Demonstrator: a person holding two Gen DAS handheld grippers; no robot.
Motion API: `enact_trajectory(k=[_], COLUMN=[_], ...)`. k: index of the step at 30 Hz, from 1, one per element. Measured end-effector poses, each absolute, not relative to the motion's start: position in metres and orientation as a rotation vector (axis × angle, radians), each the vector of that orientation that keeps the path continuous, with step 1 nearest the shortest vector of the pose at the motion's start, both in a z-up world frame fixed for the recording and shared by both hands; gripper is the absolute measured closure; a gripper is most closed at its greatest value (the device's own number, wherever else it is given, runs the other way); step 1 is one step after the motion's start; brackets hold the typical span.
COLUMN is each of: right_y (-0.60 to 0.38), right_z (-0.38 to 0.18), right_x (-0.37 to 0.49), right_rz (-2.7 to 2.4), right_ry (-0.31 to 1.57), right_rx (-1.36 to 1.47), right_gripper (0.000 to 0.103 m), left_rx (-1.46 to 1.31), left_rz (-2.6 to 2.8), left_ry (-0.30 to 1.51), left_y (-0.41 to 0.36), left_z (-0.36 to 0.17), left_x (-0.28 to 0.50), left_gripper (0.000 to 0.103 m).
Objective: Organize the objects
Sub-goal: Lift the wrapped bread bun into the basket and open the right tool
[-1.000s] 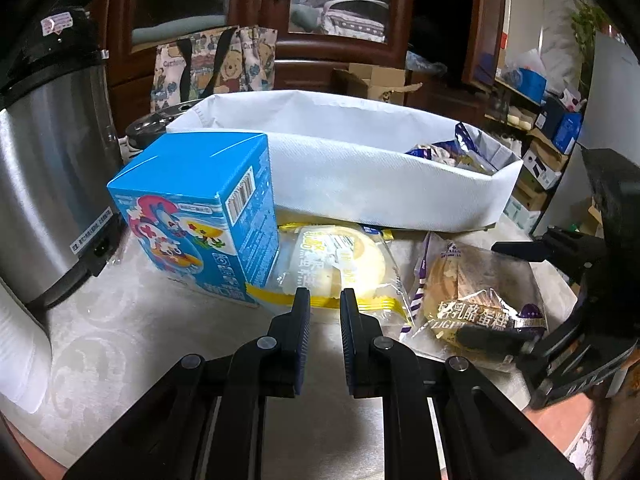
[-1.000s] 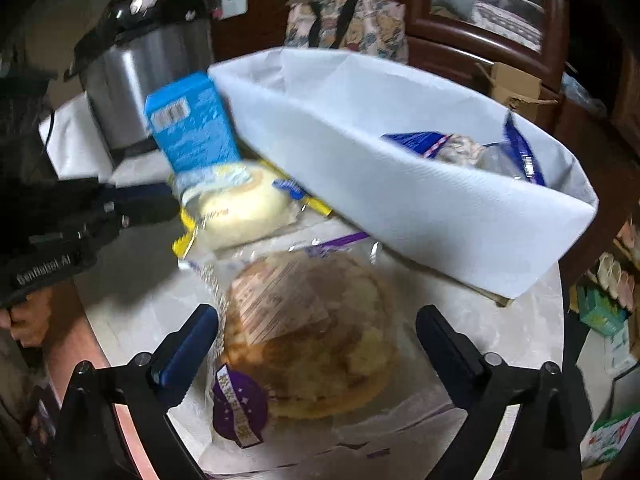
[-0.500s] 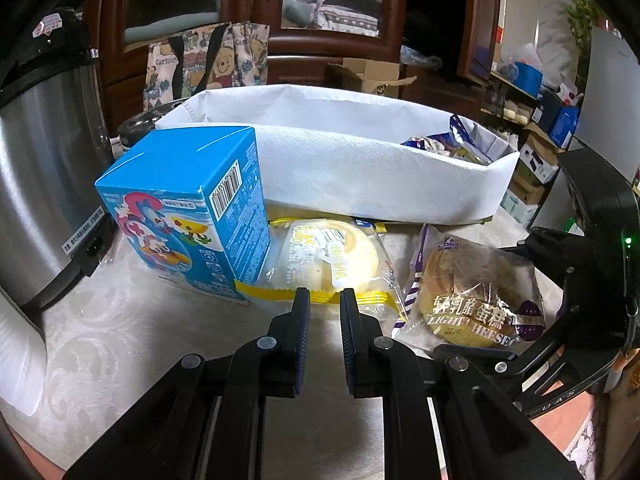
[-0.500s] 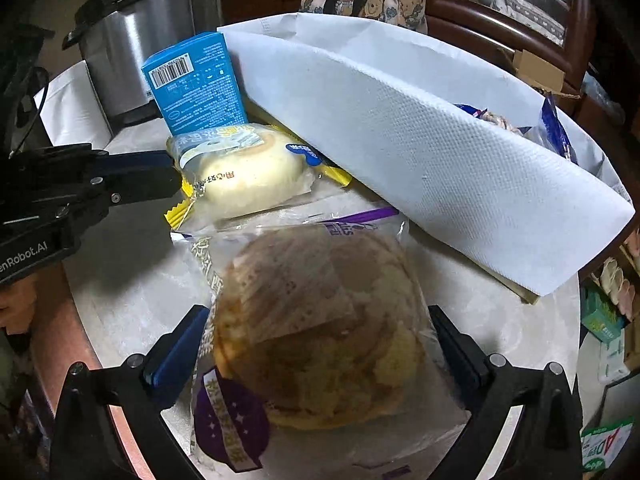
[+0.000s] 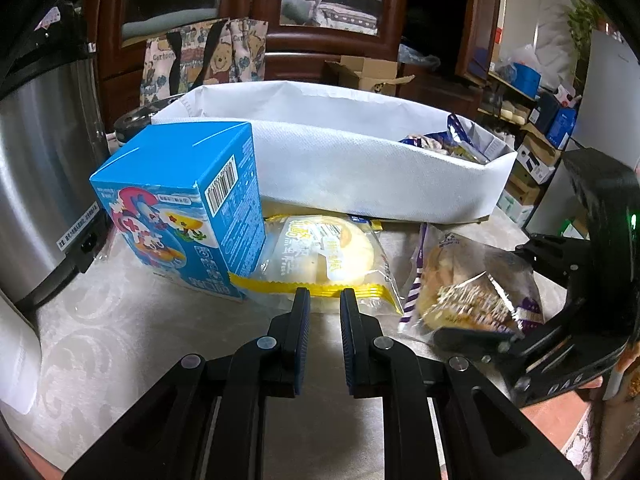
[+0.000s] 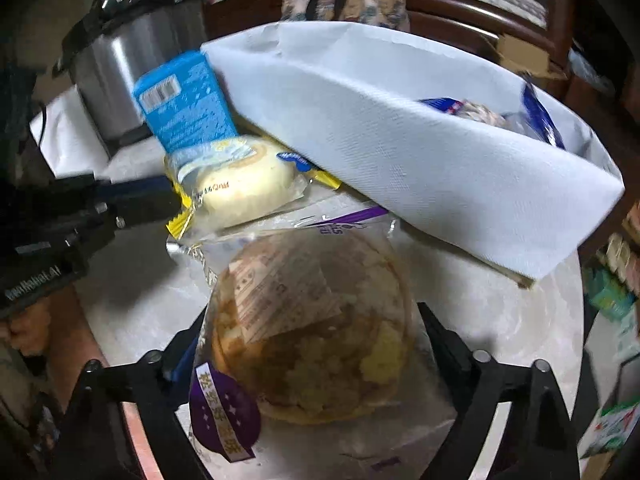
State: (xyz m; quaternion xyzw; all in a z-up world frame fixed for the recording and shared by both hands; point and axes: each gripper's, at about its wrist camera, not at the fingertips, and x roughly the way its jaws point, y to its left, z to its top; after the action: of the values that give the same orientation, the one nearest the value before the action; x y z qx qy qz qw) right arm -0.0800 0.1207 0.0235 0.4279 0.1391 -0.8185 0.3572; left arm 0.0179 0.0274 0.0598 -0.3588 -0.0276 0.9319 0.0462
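A brown bread in a clear bag with purple trim [image 6: 312,332] fills the right wrist view, lifted a little off the table. My right gripper [image 6: 310,340] is shut on it, one finger at each side; it also shows in the left wrist view [image 5: 472,284]. My left gripper [image 5: 324,300] is shut and empty, its tips just short of a pale bun in a yellow-edged bag [image 5: 328,256], which also shows in the right wrist view [image 6: 240,188]. A blue carton [image 5: 180,208] stands left of the bun. A white fabric bin [image 5: 360,168] behind them holds blue-wrapped snacks [image 5: 448,142].
A steel cooker [image 5: 36,168] stands at the left. The table has a pale patterned cloth [image 5: 120,340]. A wooden cabinet [image 5: 320,12] and a bear-print bag [image 5: 204,56] are behind the bin. Boxes [image 5: 536,160] are stacked on the floor at the right.
My right gripper has closed from wide open onto the brown bread and raised it slightly. My left gripper has edged toward the pale bun, still shut.
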Motion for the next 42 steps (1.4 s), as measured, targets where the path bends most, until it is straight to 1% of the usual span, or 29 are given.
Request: enact_trajectory(k=[2,8,9,11,16,23,29,33,38,40,42], right_y=[0.126,0.144,0.147,0.156,0.177,0.173,0.179,0.174,0.163,0.159,0.156], right_z=[0.026,0.039,0.043,0.047,0.075,0.092,0.125,0.144,0.134,0.122,0.109], right_x=[-0.083,-0.089,-0.088,-0.06,-0.05,-0.048,-0.063,-0.086,-0.137,-0.155,-0.165], right_rz=[-2.105,-2.053,-2.041,-2.023,-2.034,-2.131,-2.274,-2.347,-2.389,-2.37,-2.33], right_ry=[0.309,0.144,0.117,0.058,-0.077,-0.157,-0.276,-0.402,-0.649,-0.702,-0.717], right_rx=[1.114,1.121,1.106,1.046,0.909,0.866,0.847,0.876,0.977,1.029,1.088], right_gripper=[0.015,0.016,0.016,0.016,0.016,0.016,0.016,0.016,0.015,0.015,0.015], left_rx=[-1.079,-1.018,-1.007,-0.99,-0.946,-0.915,-0.873,-0.819,-0.812,-0.824,-0.844], left_rz=[2.852,2.877,2.881,2.884,2.887,2.82,2.837,2.842,2.825,2.82,2.807], left_ry=[-0.086,-0.132,-0.142,-0.151,-0.162,-0.185,-0.141,-0.093,-0.115,-0.095,-0.072], left_y=[0.027,0.02,0.018,0.017,0.017,0.017,0.029,0.04,0.044,0.046,0.049], left_z=[0.061,0.068,0.069,0.071,0.075,0.086,0.119,0.145,0.153,0.149,0.144], left_x=[0.019,0.023,0.024,0.025,0.028,0.025,0.019,0.009,-0.008,-0.015,-0.02], left_gripper=[0.088,0.087,0.087,0.087,0.087,0.087,0.087,0.084,0.083,0.083,0.083])
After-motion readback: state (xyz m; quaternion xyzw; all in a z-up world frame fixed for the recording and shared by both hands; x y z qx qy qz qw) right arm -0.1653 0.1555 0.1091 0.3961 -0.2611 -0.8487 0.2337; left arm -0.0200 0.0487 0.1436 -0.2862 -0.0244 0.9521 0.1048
